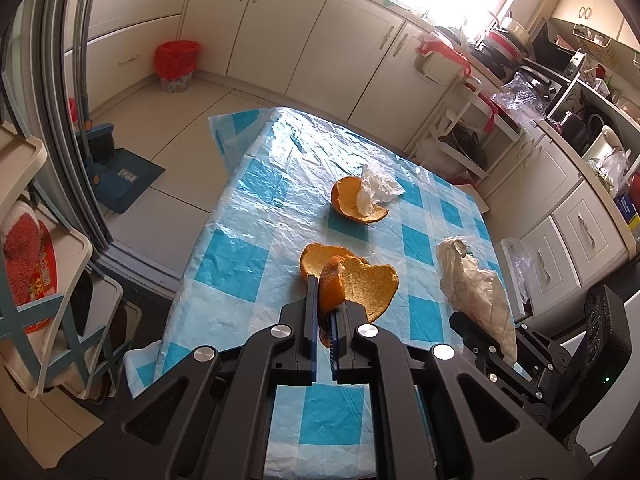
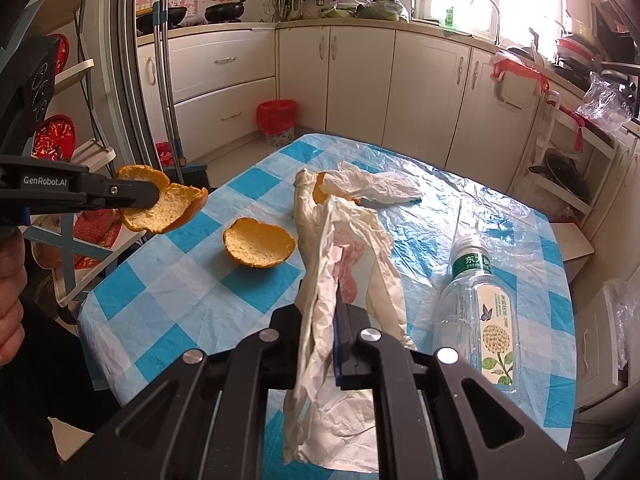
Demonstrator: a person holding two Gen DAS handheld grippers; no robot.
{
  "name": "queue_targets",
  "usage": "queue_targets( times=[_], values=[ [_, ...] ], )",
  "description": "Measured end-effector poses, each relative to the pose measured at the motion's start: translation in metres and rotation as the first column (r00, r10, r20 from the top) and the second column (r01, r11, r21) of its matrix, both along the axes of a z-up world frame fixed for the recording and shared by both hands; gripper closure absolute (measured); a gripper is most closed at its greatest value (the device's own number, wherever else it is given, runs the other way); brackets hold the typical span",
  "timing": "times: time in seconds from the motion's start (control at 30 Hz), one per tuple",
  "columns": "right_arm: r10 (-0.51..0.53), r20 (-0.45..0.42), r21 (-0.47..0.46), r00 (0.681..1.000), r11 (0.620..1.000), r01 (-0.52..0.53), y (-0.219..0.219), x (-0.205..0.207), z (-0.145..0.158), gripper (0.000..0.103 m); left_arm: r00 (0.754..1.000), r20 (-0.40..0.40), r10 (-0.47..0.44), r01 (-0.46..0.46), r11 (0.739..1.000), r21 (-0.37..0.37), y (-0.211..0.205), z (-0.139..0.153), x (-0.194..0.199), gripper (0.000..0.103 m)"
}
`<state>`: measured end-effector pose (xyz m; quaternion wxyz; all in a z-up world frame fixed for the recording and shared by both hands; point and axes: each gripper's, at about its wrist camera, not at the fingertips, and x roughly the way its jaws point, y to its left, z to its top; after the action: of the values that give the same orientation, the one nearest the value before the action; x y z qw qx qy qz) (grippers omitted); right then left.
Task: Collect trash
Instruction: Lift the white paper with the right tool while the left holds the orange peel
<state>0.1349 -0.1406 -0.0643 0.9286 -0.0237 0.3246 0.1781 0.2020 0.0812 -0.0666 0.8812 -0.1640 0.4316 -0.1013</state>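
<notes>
Looking through the left wrist view:
- left gripper [image 1: 325, 312]: clenched on a curled orange peel [image 1: 352, 284], lifted over the checked tablecloth [image 1: 240, 260]; peel's lower end hidden between the pads.
- second peel [image 1: 356, 202]: lying farther along the table, a white tissue [image 1: 378, 190] tucked in its hollow.
- right gripper [image 1: 476, 328]: at lower right, tips covered by a crumpled paper wrapper [image 1: 476, 292].
- red-lined bin [image 1: 177, 65]: on the floor by the cabinets, well apart from the table.

Turning to the right wrist view:
- right gripper [image 2: 334, 320]: clamped on the crumpled paper wrapper [image 2: 344, 264], which drapes over the left finger and hides it; pink print on it hard to read.
- left gripper [image 2: 148, 196]: at left edge, holding the curled orange peel [image 2: 168, 208] in the air.
- loose peel [image 2: 258, 242]: cup-up on the tablecloth [image 2: 172, 288].
- second peel [image 2: 320, 192]: mostly hidden behind the wrapper.
- plastic bottle [image 2: 480, 312]: lying on its side beside the wrapper.
- hand [image 2: 10, 300]: cut off at left edge.
</notes>
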Motion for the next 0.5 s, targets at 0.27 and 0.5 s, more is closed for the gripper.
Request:
queue_targets(
  times=[0.27,0.5],
  values=[
    [-0.007,0.020,0.008,1.000,1.000,0.007,-0.005,-0.010,0.004,0.093,1.000,0.002,-0.003,0.003,1.000,0.002,-0.001,0.001,-0.002,0.099],
    [-0.020,0.039,0.015,0.999,1.000,0.020,-0.011,-0.021,0.008,0.093,1.000,0.011,-0.009,0.009,1.000,0.003,-0.004,0.003,-0.010,0.099]
  ],
)
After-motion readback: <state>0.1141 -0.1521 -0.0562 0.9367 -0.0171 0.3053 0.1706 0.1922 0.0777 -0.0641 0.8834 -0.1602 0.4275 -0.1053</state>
